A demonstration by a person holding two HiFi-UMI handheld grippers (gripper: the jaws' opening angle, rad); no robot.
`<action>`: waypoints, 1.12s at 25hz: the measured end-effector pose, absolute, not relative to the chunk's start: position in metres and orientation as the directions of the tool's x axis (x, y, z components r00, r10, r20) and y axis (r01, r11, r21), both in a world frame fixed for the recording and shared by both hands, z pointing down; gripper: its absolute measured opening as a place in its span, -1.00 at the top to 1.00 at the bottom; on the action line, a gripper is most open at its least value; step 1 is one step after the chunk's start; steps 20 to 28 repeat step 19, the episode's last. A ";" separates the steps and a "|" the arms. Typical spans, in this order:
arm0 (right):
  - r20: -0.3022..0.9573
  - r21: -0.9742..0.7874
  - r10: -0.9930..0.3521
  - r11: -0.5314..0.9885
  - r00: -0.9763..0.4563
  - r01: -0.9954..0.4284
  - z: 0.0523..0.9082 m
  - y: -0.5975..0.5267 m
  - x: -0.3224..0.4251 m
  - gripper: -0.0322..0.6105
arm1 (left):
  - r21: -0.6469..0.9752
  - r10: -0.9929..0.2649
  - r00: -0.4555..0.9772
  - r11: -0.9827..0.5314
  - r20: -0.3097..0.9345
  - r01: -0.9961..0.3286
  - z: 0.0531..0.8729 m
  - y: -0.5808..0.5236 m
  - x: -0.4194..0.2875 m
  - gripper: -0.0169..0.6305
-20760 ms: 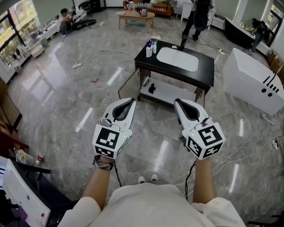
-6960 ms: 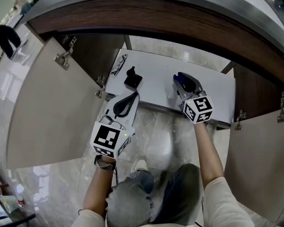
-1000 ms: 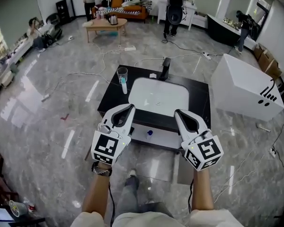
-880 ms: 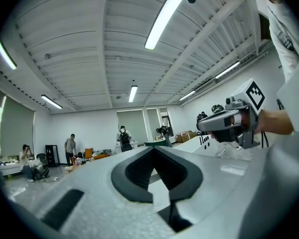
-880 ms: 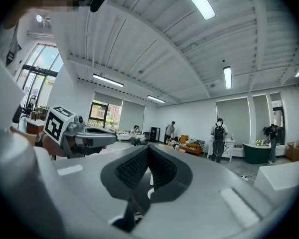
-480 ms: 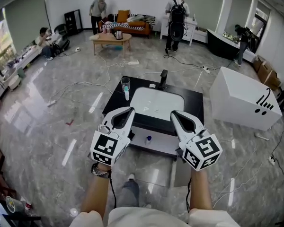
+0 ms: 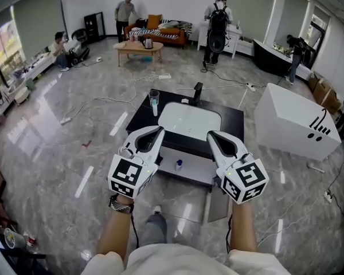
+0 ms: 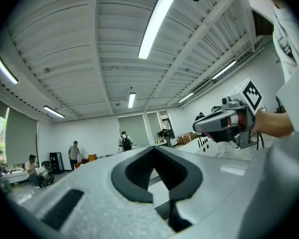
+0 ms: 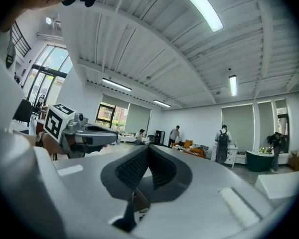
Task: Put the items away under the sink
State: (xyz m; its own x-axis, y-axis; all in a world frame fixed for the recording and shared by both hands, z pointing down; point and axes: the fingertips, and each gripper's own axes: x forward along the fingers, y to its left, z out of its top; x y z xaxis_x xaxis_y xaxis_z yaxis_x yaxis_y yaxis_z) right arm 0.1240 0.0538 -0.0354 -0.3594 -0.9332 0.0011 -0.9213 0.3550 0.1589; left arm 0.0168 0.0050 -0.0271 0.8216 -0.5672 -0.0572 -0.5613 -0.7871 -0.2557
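The black sink stand [image 7: 235,118] with its white basin [image 7: 189,119] stands on the floor ahead of me, beyond both grippers. On its white lower shelf [image 7: 195,169] stands a small blue-capped item [image 7: 178,165]. A glass with a toothbrush [image 7: 154,99] is on the counter's left corner, and the black tap [image 7: 198,90] is behind the basin. My left gripper [image 7: 155,134] and right gripper [image 7: 215,138] are held side by side in the air, both shut and empty. The left gripper [image 8: 154,152] and the right gripper [image 9: 147,149] point toward the ceiling.
An open grey cabinet door [image 7: 219,205] hangs at the stand's right front. A large white box [image 7: 295,122] sits to the right. Cables [image 7: 103,102] trail over the grey floor. Several people, a coffee table [image 7: 139,47] and a sofa are at the far wall.
The view has drawn back a little from the sink stand and tilted up, showing more of the room. Both grippers stay shut and side by side.
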 end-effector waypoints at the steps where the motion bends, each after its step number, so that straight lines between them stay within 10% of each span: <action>1: 0.001 0.157 -0.933 0.354 -0.359 -0.922 -0.035 0.056 0.125 0.89 | -0.258 -0.568 0.821 -0.786 -0.056 -0.562 -0.028 0.007 0.017 0.94; 28: -0.009 0.162 -0.939 0.339 -0.345 -0.927 -0.039 0.083 0.134 0.89 | -0.281 -0.576 0.816 -0.776 -0.049 -0.564 -0.030 0.034 0.020 0.94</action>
